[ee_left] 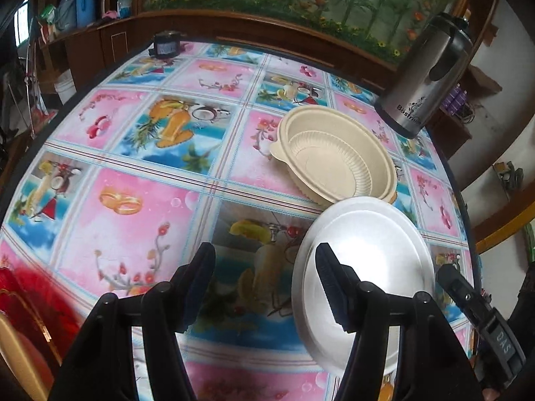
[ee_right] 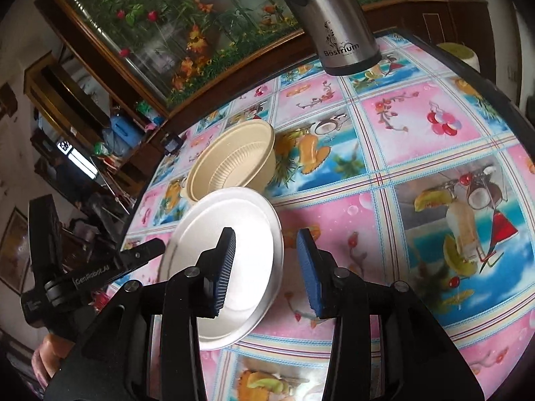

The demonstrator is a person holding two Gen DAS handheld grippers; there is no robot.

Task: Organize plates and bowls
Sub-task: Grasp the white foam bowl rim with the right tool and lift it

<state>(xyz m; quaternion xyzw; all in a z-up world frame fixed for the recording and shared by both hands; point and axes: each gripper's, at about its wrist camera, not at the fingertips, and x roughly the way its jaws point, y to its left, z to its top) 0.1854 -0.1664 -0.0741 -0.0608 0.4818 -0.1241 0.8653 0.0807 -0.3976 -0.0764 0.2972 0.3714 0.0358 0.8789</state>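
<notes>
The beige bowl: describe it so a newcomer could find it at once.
Start at the steel flask on the fruit-print tablecloth. Just in front of it sits the beige bowl, with a ribbed beige dish nested inside. Unlike the flat white plate beside it, it is deep and tan.

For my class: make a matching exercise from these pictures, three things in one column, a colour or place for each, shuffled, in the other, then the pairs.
Things:
1. plate
2. bowl
3. flask

Descriptions:
A. beige, ribbed inside
B. steel with black handle, at the table's far edge
C. white, nearest the tools

Pairs: 1-C, 2-A, 3-B
</notes>
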